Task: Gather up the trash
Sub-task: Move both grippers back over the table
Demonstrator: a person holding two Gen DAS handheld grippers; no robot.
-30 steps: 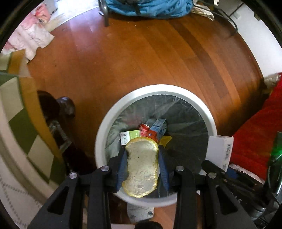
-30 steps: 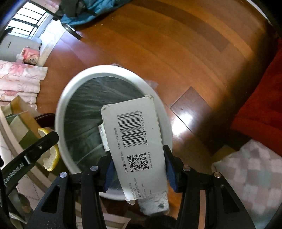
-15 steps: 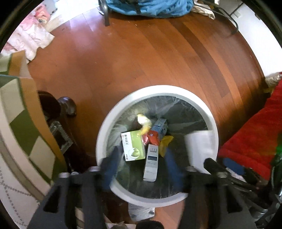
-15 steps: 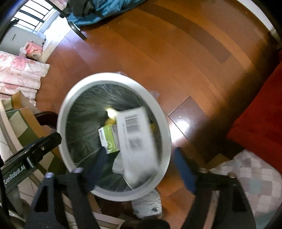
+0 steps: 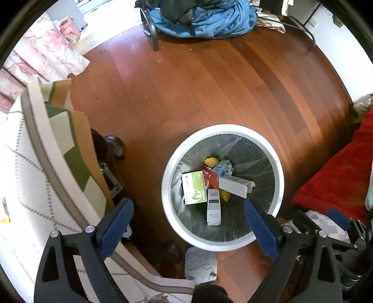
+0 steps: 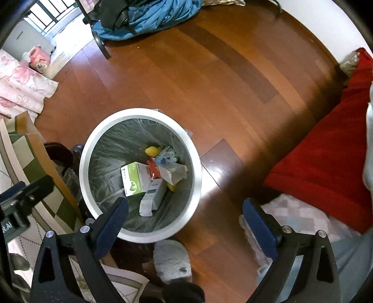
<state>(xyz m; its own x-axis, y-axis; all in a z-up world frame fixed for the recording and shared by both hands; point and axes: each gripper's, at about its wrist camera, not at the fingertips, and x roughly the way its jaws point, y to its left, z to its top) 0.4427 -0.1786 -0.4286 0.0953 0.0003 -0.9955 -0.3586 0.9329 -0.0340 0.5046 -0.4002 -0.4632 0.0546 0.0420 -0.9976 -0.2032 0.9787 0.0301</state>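
Observation:
A round white-rimmed trash bin (image 5: 167, 172) (image 6: 86, 149) with a dark liner stands on the wooden floor below both grippers. Inside lie a green-and-white box (image 5: 194, 190) (image 6: 134, 179), a white barcode box (image 5: 235, 186) (image 6: 173, 172), a narrow white carton (image 5: 213, 206) (image 6: 152, 197), a yellow peel (image 5: 211, 160) (image 6: 152, 150) and red and blue wrappers. My left gripper (image 5: 188, 227) hangs open and empty above the bin's near rim. My right gripper (image 6: 184, 222) is open and empty too, just right of the bin.
A table with a green, white and tan patterned cloth (image 5: 46, 163) stands left of the bin. A red blanket (image 6: 326, 158) lies on the right. A blue bag (image 5: 205, 16) sits on a chair at the back. A fuzzy grey slipper (image 6: 171, 261) is below the bin.
Both grippers opened. The peel fell from the left one and the white barcode box from the right one; both now lie in the bin. Both cameras rose higher above it.

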